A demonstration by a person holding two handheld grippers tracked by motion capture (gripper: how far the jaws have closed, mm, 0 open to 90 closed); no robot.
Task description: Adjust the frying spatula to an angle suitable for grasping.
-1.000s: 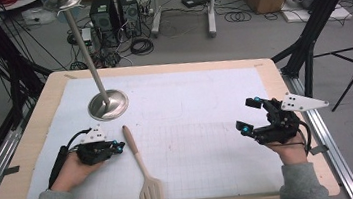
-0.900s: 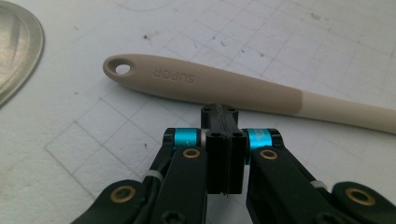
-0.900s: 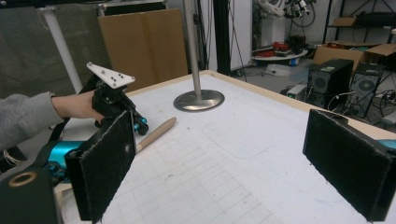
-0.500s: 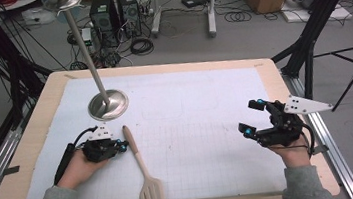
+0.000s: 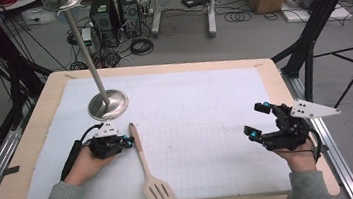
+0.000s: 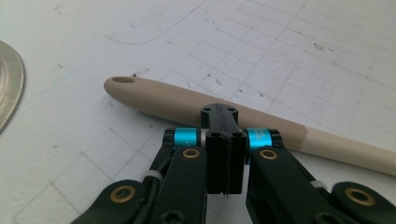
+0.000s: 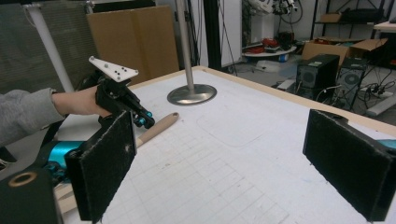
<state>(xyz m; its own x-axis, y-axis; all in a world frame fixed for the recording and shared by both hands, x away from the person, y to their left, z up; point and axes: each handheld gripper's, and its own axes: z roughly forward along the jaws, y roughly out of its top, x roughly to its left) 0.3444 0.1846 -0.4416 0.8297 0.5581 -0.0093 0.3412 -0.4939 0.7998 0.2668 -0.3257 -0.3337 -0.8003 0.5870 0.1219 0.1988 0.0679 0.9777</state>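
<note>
white mat [image 5: 191, 113]; left hand-held gripper [image 5: 125, 143] low beside spatula [image 5: 148, 170]

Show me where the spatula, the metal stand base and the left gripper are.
spatula [image 5: 144, 159], high view, on the middle of its wooden handle.
metal stand base [image 5: 108, 104], high view, on the round steel foot.
left gripper [image 6: 223, 122], left gripper view, at the tips of its shut jaws.

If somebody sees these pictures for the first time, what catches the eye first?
Probably the pale wooden spatula lying on the white mat near the front edge, its handle beside the shut left claw. Next, the shiny metal stand rising from the mat's far left, and the right claw, wide open at the right side.
</note>
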